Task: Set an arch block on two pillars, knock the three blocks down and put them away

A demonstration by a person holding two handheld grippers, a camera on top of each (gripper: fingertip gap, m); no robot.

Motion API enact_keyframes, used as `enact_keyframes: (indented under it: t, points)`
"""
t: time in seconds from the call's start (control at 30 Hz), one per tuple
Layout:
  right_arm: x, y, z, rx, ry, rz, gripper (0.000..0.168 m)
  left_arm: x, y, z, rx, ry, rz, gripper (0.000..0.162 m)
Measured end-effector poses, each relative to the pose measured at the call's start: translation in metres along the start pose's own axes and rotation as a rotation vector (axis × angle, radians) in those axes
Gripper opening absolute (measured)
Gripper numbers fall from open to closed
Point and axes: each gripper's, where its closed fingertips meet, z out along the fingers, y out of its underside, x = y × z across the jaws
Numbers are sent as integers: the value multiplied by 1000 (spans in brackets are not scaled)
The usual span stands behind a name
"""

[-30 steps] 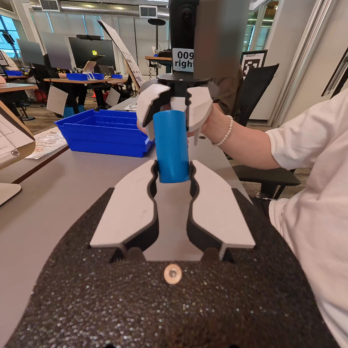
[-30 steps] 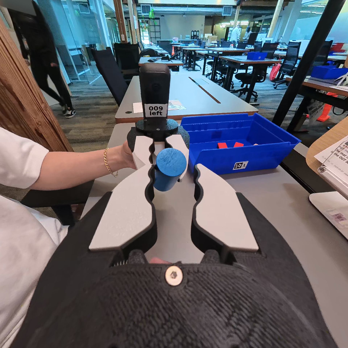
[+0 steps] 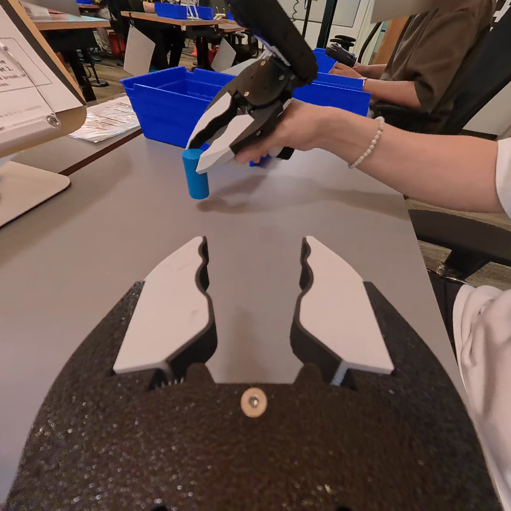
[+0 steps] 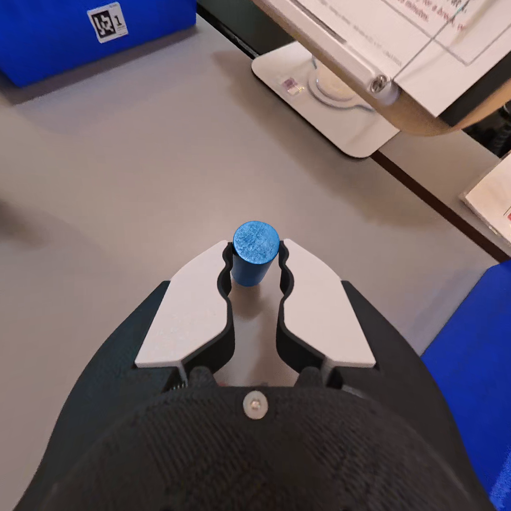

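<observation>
The right tool grips an upright blue cylinder on the grey tabletop; the left tool gapes empty. A blue bin stands beyond, contents hidden.

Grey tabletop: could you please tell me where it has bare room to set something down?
Bare grey tabletop lies between the open left tongs and the blue cylinder in the right tongs. Crowded beyond: blue bin, sign stand base.

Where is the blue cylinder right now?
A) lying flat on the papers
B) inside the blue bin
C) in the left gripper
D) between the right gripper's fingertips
D: the blue cylinder stands upright between the right gripper fingertips, while the left gripper is open and empty.
</observation>
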Motion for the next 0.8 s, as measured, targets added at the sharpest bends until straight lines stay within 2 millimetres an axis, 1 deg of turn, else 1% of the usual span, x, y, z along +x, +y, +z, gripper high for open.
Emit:
enact_keyframes:
  t: [0.1, 0.17, 0.3, 0.47, 0.67, 0.8]
  points:
    - [-3, 8, 7, -3, -7, 30, 32, 2, 3, 2, -9, 11, 3, 63]
    - [-4, 9, 10, 0, 9, 27, 32, 2, 4, 3, -14, 12, 2, 63]
    - [-9, 9, 15, 0, 11, -1, 32, 3, 5, 4, -7, 18, -7, 62]
    - [-13, 14, 20, -27, 25, -66, 32, 3, 7, 4, -6, 23, -13, 62]
    - [-10, 14, 22, -16, 21, 14, 32, 2, 10, 5, -10, 30, -37, 62]
    - [-10, 15, 22, -10, 22, 6, 33, 2, 10, 7, -3, 33, -43, 62]
